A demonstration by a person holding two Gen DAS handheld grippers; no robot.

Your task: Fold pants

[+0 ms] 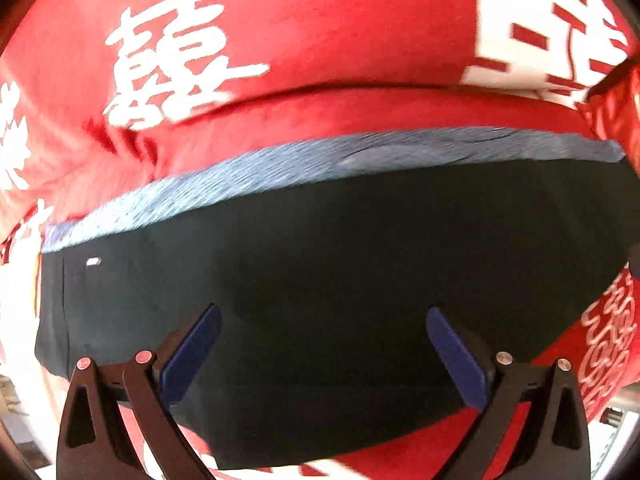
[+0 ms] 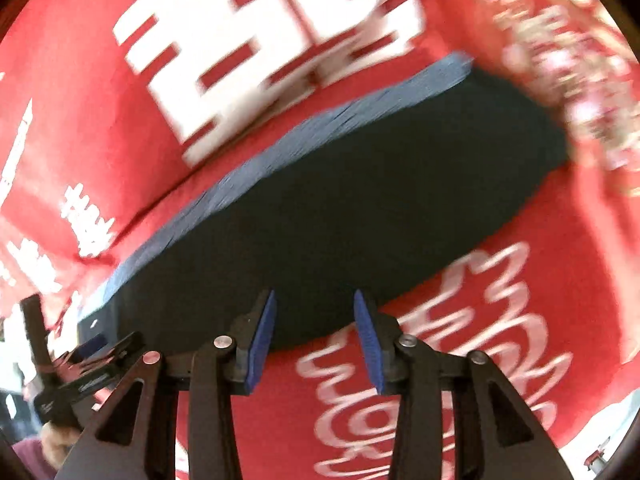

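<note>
Left wrist view: folded pants (image 1: 320, 288) flat below the empty, spread left gripper (image 1: 324, 320).

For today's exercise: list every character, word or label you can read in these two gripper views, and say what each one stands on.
"囍", large white character, on the red cloth.
"囍", cursive white character, same cloth.
Other white characters and curly motifs: too blurred or cropped to read.
Small white tag on the dark pants: unreadable.

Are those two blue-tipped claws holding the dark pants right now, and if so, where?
Nothing is held. The left gripper and the right gripper both stand open above the folded pants, which lie on the red cloth.
</note>
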